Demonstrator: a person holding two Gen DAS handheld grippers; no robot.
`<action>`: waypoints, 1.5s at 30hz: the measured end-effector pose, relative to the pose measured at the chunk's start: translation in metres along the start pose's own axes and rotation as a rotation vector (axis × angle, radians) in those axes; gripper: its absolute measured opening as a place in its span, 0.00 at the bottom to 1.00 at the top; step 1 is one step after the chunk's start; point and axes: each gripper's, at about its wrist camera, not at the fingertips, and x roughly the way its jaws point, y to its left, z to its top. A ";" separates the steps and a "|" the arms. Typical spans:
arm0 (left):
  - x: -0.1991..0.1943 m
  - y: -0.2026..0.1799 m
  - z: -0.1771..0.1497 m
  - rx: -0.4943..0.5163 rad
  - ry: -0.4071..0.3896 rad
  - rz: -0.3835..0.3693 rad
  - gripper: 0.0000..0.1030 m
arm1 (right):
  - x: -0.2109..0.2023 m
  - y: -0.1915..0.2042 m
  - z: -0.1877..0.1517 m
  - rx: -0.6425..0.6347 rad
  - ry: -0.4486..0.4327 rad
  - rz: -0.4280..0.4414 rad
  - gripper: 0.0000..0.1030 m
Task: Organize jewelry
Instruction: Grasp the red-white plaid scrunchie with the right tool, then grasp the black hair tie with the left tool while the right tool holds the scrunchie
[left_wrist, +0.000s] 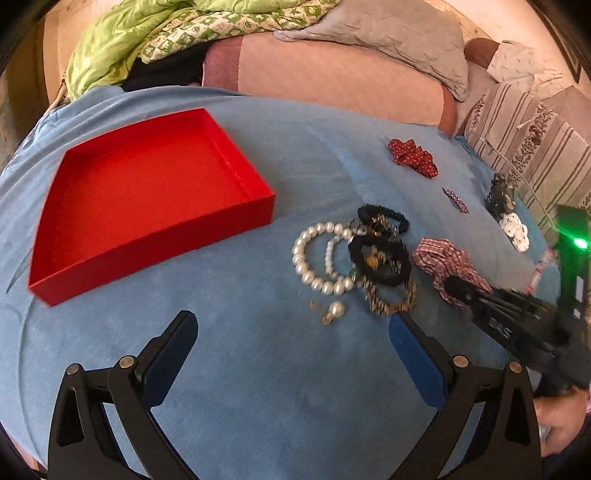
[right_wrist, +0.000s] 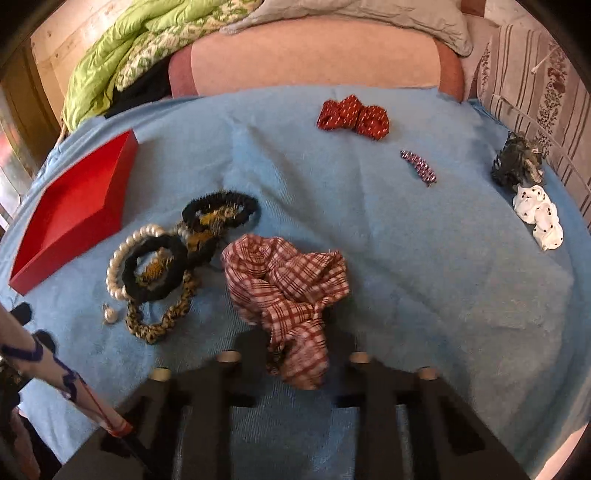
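1. Left wrist view: the left gripper (left_wrist: 293, 334) hangs over the blue cloth (left_wrist: 258, 387) with its jaws spread wide and nothing between them.
2. The red tray (left_wrist: 155, 236) lies up and left of that gripper, and nothing shows inside it.
3. Right of the tray sits a tangle: a pearl bracelet (left_wrist: 314, 258), black scrunchies (left_wrist: 384, 258) overlapping it, and a leopard-print band (left_wrist: 391, 301) below them. A loose pearl earring (left_wrist: 334, 310) lies just below the bracelet.
4. Further right of the tray, the right gripper (left_wrist: 456, 286) has its tips on the red checked scrunchie (left_wrist: 443, 258).
5. Right wrist view: the right gripper (right_wrist: 295, 354) has its jaws drawn in on the red checked scrunchie (right_wrist: 288, 288), whose lower fold sits between them. The fingers are motion-blurred, so the pads probably press the cloth, but I cannot be sure.
6. The red tray (right_wrist: 74, 218) lies far left of that scrunchie, with the pearl bracelet (right_wrist: 122, 254) and black scrunchies (right_wrist: 221, 210) between.
7. Beyond the scrunchie lie a red dotted scrunchie (right_wrist: 354, 116) and a beaded clip (right_wrist: 419, 168); a white dotted scrunchie (right_wrist: 539, 218) lies far right.
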 end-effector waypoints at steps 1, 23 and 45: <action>0.004 -0.002 0.004 -0.004 0.004 -0.004 0.98 | -0.002 -0.002 0.001 0.012 -0.012 -0.001 0.18; 0.068 -0.049 0.042 0.126 0.076 -0.079 0.15 | -0.020 -0.017 0.004 0.059 -0.056 0.048 0.18; 0.059 -0.026 0.043 0.148 0.076 -0.194 0.23 | -0.025 -0.001 0.003 0.048 -0.115 0.025 0.18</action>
